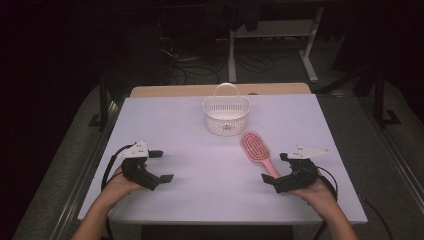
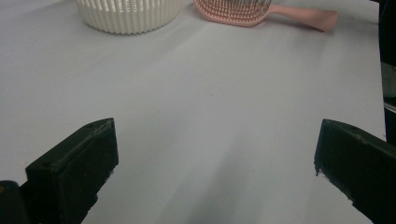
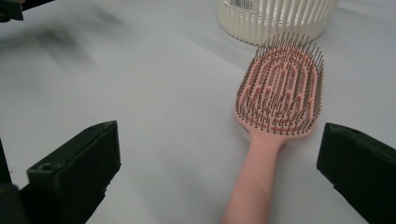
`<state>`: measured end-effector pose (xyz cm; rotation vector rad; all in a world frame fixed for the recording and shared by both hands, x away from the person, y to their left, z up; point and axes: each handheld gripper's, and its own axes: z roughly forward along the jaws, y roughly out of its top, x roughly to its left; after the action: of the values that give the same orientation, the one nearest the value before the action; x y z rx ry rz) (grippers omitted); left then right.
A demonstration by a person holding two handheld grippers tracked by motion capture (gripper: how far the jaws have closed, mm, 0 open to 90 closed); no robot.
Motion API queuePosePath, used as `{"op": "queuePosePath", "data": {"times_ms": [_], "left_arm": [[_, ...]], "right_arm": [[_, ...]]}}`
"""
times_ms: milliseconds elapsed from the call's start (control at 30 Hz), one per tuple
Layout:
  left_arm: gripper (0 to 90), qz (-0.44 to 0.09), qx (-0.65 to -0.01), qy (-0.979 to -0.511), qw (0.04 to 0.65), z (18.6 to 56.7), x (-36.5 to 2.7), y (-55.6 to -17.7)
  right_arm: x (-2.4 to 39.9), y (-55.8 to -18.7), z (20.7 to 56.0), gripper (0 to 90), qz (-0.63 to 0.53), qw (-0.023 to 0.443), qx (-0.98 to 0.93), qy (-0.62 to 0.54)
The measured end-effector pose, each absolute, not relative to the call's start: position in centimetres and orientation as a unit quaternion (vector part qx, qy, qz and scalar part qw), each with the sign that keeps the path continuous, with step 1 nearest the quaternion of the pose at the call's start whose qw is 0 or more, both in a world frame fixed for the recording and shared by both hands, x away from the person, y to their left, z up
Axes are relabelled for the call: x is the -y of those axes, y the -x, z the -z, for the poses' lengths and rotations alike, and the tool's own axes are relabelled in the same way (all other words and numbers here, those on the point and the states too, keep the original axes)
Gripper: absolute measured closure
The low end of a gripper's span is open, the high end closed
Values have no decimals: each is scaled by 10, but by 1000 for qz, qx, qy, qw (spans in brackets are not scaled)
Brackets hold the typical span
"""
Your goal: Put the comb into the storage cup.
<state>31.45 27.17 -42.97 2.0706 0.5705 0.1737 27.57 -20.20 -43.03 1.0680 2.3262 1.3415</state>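
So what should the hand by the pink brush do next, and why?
Probably ease the right gripper forward and down over the pink brush handle. Its jaws stand open with the handle between them, not yet touched, and the brush lies flat beside the white basket.

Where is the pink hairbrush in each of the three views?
High view: hairbrush right of centre, just before the right gripper.
Left gripper view: hairbrush at the top edge, handle pointing right.
Right gripper view: hairbrush between the open jaws, bristles up.
Shared landmark: the white basket beside the brush head.
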Motion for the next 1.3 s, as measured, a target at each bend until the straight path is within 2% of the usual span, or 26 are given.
{"op": "queuePosePath", "data": {"times_ms": [800,1200,1300], "left_arm": [[0,-57,-233,-841,485,428,-271,-316],[0,-51,-238,-832,499,426,-274,-314],[0,-49,-240,-829,502,425,-275,-314]], "right_arm": [[199,-279,422,0,-458,128,-797,-372],[187,-297,422,0,-451,108,-803,-374],[185,-299,423,35,-449,101,-806,-372]]}}
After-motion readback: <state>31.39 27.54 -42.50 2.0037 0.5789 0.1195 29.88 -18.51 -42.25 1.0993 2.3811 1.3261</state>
